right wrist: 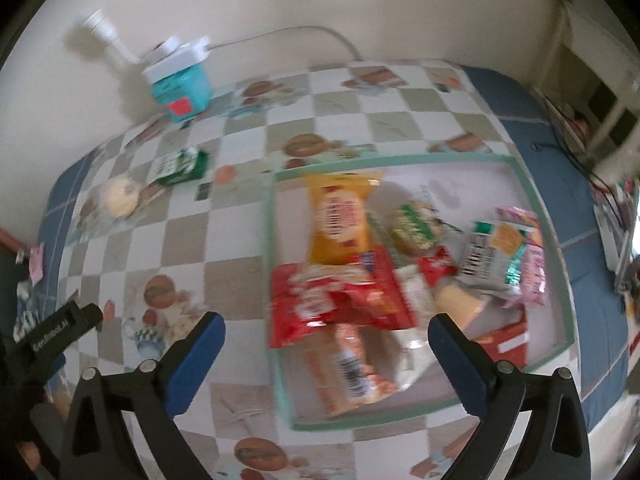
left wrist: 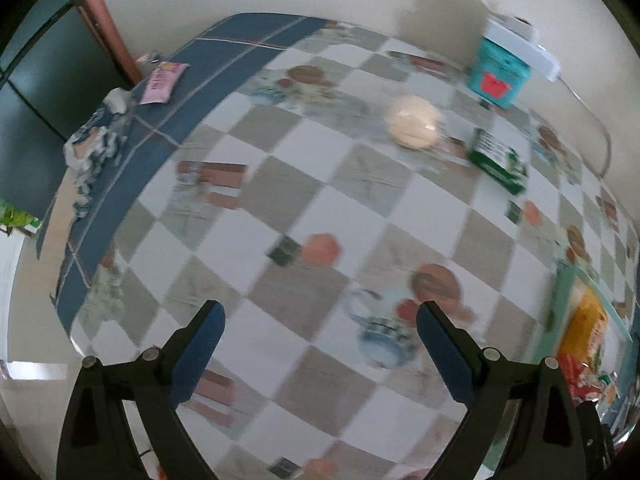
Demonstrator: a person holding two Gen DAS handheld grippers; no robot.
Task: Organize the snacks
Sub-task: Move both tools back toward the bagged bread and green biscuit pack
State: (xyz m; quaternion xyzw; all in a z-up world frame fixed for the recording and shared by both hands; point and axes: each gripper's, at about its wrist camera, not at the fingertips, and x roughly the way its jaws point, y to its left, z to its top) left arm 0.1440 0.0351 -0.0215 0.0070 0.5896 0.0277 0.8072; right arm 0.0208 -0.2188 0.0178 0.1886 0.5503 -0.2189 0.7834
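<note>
My right gripper (right wrist: 326,328) hangs open and empty over the near-left part of a clear tray with a green rim (right wrist: 400,159). The tray holds several snack packets, among them a yellow one (right wrist: 340,216), a red one (right wrist: 336,296) and an orange one with a barcode (right wrist: 348,368). Left of the tray, a green packet (right wrist: 180,166) and a round cream bun in clear wrap (right wrist: 118,198) lie loose on the checked tablecloth. My left gripper (left wrist: 322,320) is open with nothing between its fingers, above bare cloth. The bun (left wrist: 414,126) and green packet (left wrist: 498,160) lie well beyond it.
A teal box (left wrist: 498,74) with a white power strip (left wrist: 520,40) on top stands against the back wall. A pink packet (left wrist: 162,82) lies at the table's far left edge. The tray's corner (left wrist: 560,292) shows at the right. Cables trail along the right side (right wrist: 576,160).
</note>
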